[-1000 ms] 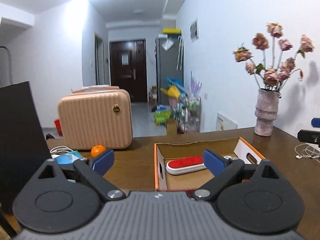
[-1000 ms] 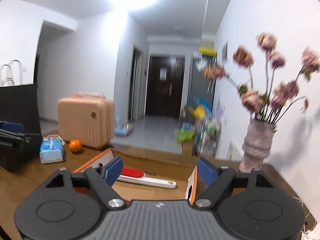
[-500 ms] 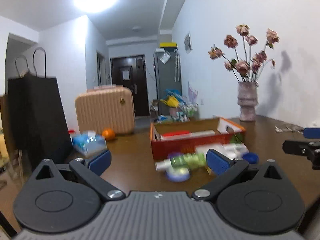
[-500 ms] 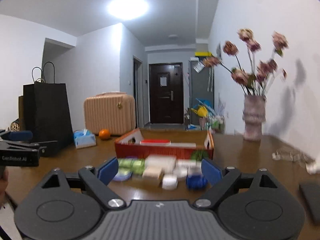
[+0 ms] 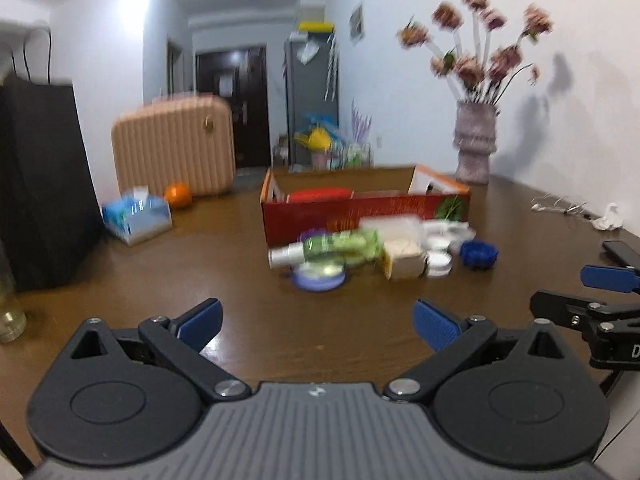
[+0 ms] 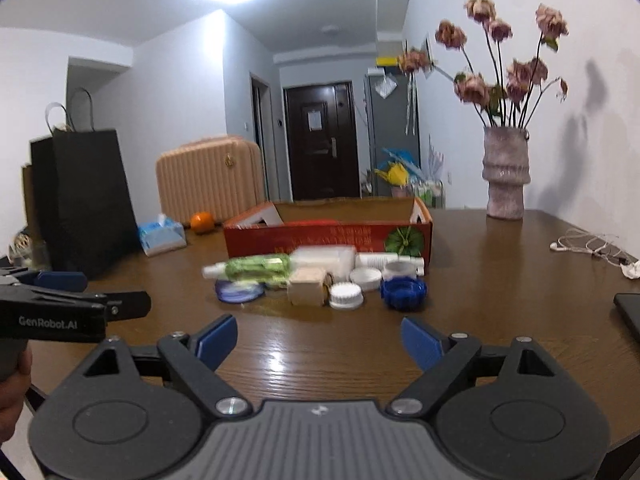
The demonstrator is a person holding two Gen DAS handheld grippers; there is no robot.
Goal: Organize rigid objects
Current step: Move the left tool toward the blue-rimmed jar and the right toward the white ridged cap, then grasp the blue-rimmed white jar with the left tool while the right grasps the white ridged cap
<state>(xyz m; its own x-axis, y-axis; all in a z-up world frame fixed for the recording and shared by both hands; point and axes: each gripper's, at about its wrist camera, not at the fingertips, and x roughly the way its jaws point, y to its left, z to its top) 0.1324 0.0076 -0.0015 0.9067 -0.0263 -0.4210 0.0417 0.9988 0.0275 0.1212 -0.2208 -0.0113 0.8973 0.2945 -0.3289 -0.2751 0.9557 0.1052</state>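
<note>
While both sets of fingers, left gripper (image 5: 316,322) spread wide and right gripper (image 6: 318,338) closing slightly on nothing, hover short of the jumbled toiletries (image 6: 316,276) ahead before the red box (image 6: 328,236), a hasty reach could scatter the blue cap (image 6: 403,293) off the worktop (image 6: 500,280).

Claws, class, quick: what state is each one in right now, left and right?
Left claw: open, holding nothing, bare table between its blue pads.
Right claw: open, jaws closing slightly, nothing between them.
</note>
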